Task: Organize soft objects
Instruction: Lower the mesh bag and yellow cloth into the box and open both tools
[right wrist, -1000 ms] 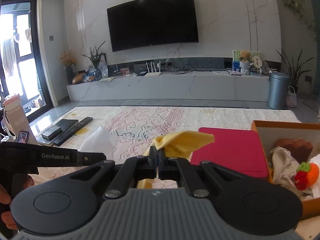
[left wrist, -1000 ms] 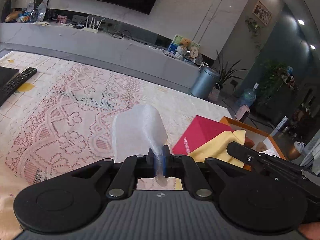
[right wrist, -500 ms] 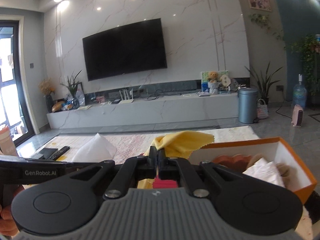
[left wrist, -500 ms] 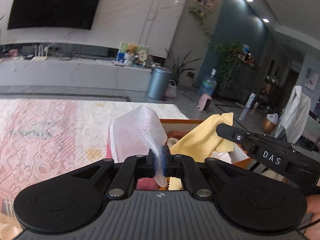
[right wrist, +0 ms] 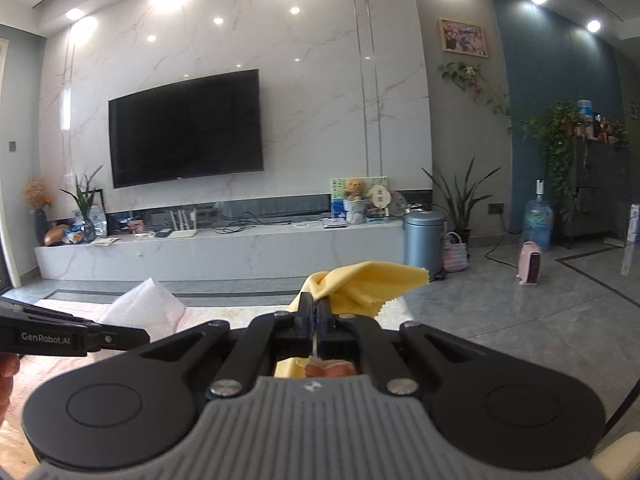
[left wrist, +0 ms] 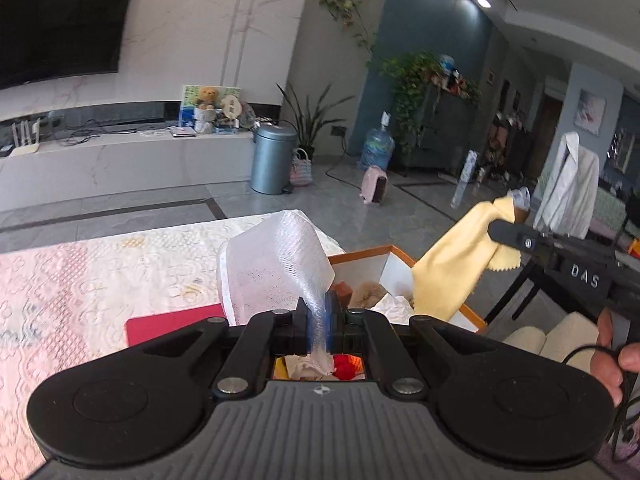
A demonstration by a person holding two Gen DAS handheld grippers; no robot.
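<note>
My left gripper [left wrist: 318, 312] is shut on a white mesh cloth [left wrist: 272, 264] that stands up above its fingers. It hangs over the orange box [left wrist: 360, 254], whose white inside holds several soft items, among them a red one [left wrist: 346, 366]. My right gripper [right wrist: 316, 312] is shut on a yellow cloth [right wrist: 368, 282]. In the left wrist view that yellow cloth [left wrist: 456, 268] hangs over the box's right side from the right gripper [left wrist: 500, 232]. The white cloth [right wrist: 142, 306] and the left gripper [right wrist: 140, 335] show at the left of the right wrist view.
A red flat lid [left wrist: 172, 322] lies on the lace tablecloth [left wrist: 80, 280] left of the box. Beyond the table's edge are grey floor, a blue-grey bin [left wrist: 272, 160], a pink heater [left wrist: 374, 190] and a long TV bench [right wrist: 220, 254]. A hand [left wrist: 612, 360] holds the right gripper's handle.
Both grippers swung right and rose, carrying their cloths from over the tablecloth and red lid to over the orange box. The left view levelled out.
</note>
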